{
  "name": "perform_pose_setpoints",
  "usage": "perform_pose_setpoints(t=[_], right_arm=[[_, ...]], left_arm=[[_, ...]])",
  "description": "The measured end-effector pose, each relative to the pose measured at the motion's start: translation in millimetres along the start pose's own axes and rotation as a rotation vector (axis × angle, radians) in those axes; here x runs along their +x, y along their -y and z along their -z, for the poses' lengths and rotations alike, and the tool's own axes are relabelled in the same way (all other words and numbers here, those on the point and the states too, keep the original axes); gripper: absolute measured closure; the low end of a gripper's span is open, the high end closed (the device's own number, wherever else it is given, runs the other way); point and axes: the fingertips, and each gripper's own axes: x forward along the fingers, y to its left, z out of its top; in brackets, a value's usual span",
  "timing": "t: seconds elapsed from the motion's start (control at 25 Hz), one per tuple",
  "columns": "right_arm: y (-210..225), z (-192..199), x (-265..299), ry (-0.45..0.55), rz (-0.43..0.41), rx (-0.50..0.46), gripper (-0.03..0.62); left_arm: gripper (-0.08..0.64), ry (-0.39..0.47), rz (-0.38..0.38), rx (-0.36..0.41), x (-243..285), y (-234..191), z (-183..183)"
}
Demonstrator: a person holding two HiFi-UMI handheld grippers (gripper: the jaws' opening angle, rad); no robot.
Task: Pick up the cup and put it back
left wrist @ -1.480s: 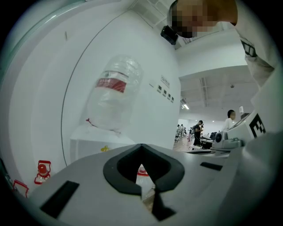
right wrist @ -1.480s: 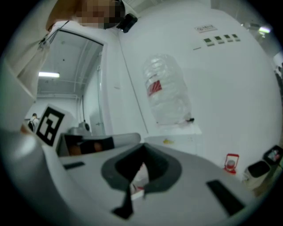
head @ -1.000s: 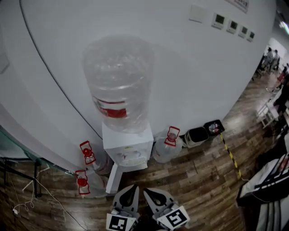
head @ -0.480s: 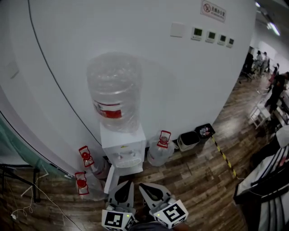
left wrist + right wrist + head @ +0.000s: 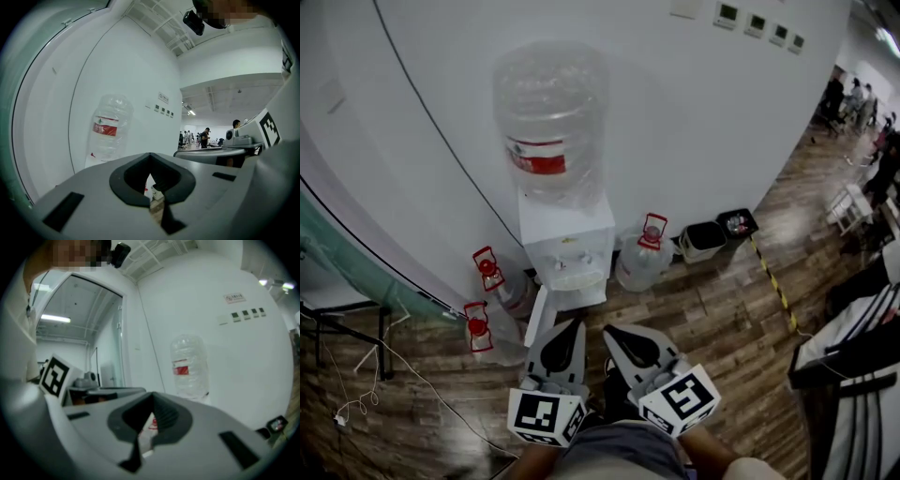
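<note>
**A:** White plastic at centre: water dispenser (image 5: 567, 246) with a clear bottle (image 5: 549, 122) on top. Left of the dispenser, on the floor, stand two red-capped spare bottles (image 5: 492, 281). Where is the cup?

**B:** No cup can be made out. The dispenser's recess holds something pale, too small to name. In front of the dispenser, the left gripper (image 5: 567, 330) and right gripper (image 5: 619, 336) both have jaws pressed together on nothing.

**A:** Hazards?

**B:** Probably three. Shut jaws entering the recess would topple a light cup, so they must spread first. The grippers, side by side, could collide. Right of the dispenser, another spare bottle (image 5: 642, 262) could be struck.
</note>
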Motion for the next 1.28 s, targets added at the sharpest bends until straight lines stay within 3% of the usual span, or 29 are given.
perform_pose_setpoints(t=[0.68,1.28], right_arm=[[4,3,16,-0.03,-0.002,0.02,0.57],[7,-1,31,-0.05,-0.026,0.018,0.571]], left_arm=[[0.555,-0.006,-0.028,-0.003,3,-11,0],[0.555,-0.022,-0.001,-0.015,9,-10,-4]])
